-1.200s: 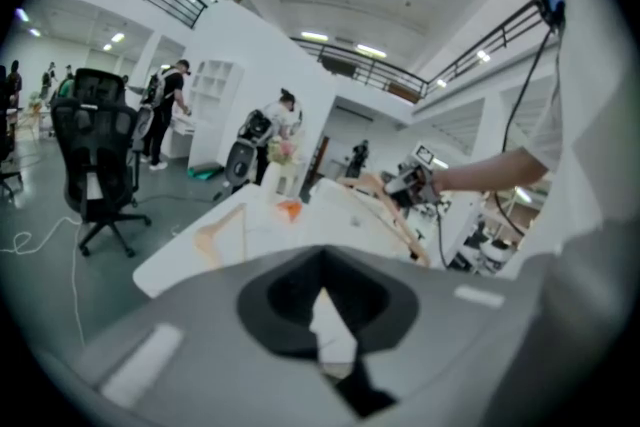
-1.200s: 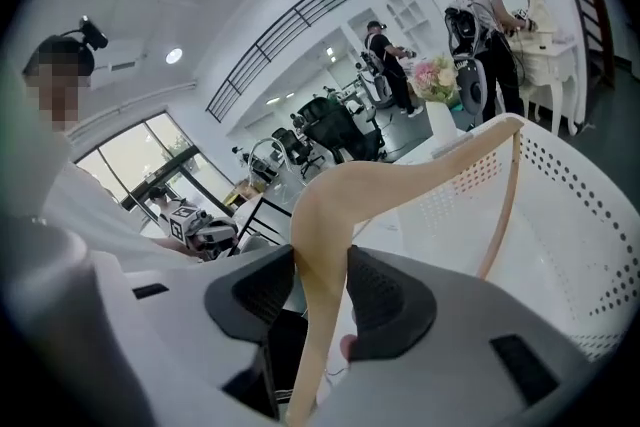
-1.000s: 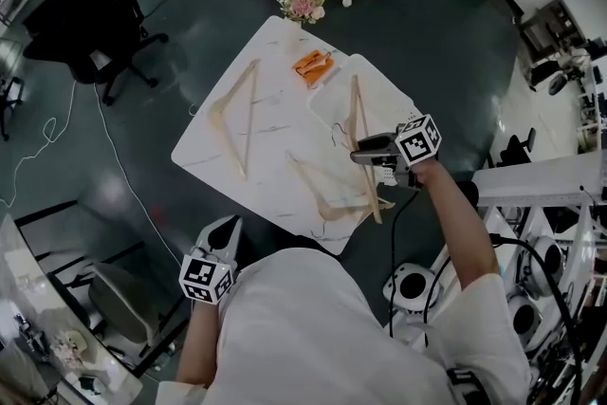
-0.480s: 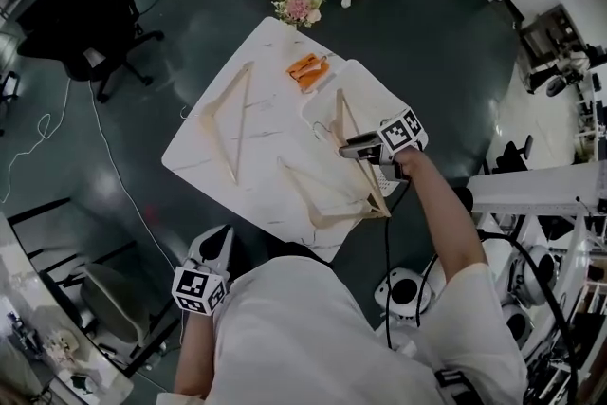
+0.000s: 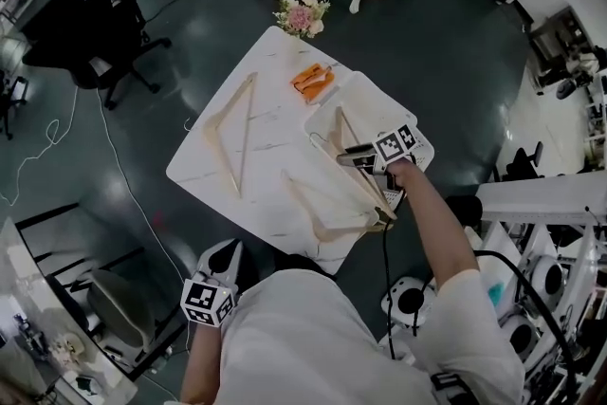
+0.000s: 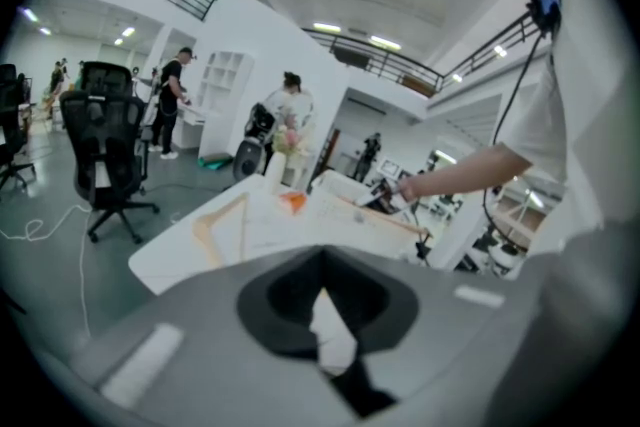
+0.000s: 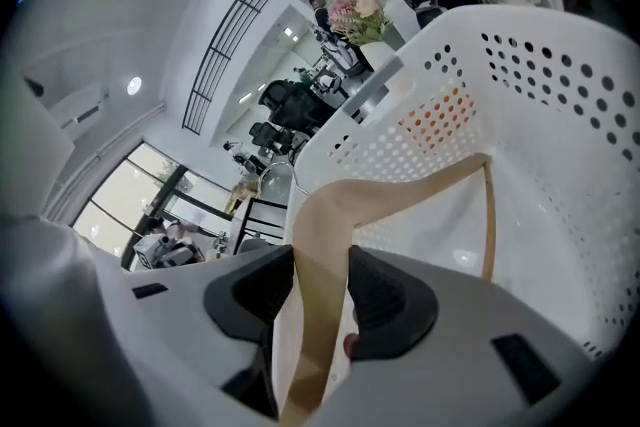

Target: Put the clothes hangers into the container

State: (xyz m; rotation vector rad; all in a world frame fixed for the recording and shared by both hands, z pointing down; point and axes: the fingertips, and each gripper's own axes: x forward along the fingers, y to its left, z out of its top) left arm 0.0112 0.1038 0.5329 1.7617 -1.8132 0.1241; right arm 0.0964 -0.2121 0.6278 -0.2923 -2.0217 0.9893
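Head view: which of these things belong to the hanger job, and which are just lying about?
Job:
- basket
- held hanger, clamped in the right gripper, its far end inside the basket
- left hanger and near hanger, both lying on the table

Lying about:
- orange item beside the basket
- flowers at the table's far corner
- office chair
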